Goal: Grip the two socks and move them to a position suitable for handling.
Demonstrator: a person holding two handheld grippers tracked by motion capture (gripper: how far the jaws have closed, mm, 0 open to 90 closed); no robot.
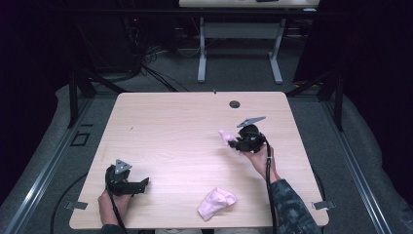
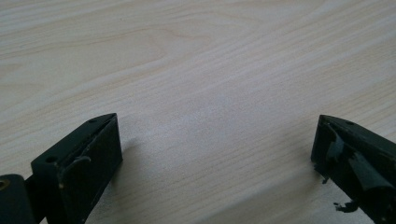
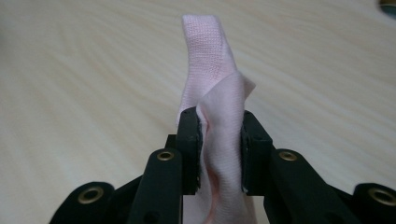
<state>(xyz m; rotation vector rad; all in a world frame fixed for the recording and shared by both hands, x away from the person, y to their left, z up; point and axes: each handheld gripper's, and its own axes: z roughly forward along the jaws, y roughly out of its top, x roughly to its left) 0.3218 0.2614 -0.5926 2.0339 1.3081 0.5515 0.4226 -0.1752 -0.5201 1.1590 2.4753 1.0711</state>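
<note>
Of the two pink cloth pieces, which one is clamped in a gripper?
The farther pink cloth, pinched in the right gripper mid-table. The other pink cloth lies crumpled and untouched near the table's front edge.

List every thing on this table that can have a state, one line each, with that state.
Left gripper: open, nothing between its jaws, low over the table near the front left.
Right gripper: shut on the pink cloth.
Pink cloth: pinched between the pads, folded, sticking out past the jaws.
Second pink cloth: crumpled, lying loose near the front edge, untouched.
Table: bare wood, its round cable hole at the back.
</note>
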